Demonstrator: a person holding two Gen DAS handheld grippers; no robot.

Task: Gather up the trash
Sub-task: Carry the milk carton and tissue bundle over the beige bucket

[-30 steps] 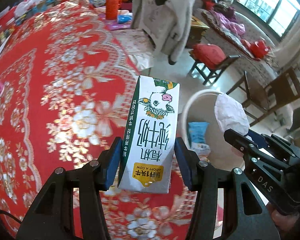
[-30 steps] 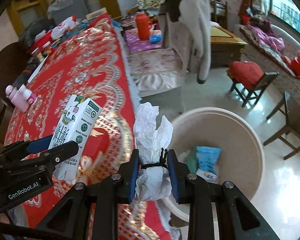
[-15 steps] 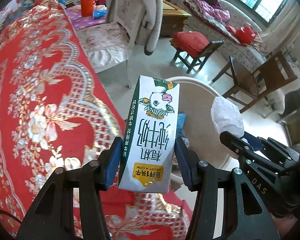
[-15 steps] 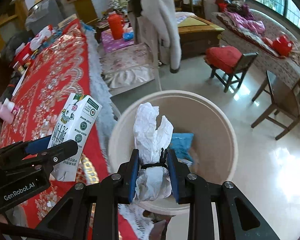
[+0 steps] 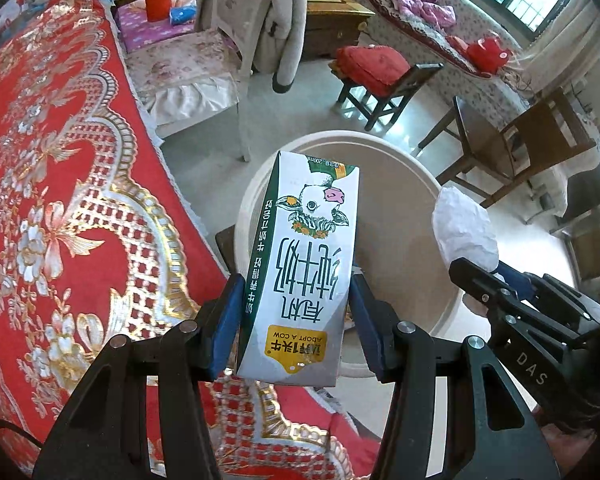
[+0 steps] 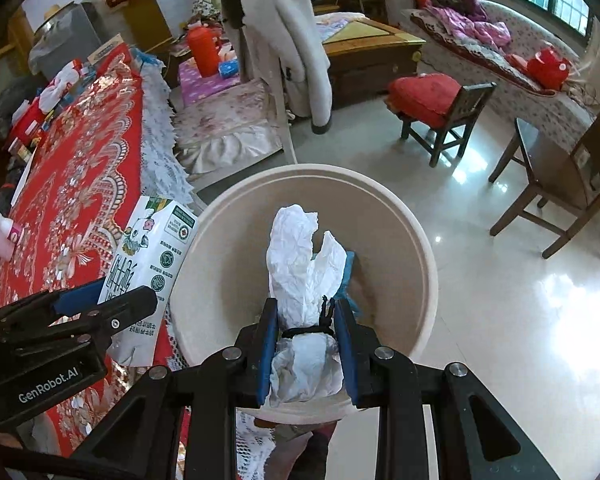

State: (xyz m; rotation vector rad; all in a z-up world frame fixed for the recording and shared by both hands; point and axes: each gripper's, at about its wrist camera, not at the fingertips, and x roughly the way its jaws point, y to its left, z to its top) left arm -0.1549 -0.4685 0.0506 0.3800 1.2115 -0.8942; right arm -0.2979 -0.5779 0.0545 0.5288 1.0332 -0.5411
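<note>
I've got the left gripper (image 5: 296, 312) clamped low on the stiff, light milk carton (image 5: 300, 272) | right gripper (image 6: 306, 344) pinching the soft crumpled tissue (image 6: 304, 276) at its tied waist | both over the bin (image 6: 404, 216)

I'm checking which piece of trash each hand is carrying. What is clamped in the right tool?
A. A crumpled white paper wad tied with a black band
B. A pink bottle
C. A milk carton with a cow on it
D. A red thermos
A: in the right wrist view, the right tool has its blue pads pressed on the crumpled white paper wad, above the beige bin; the milk carton is in the left tool.
</note>
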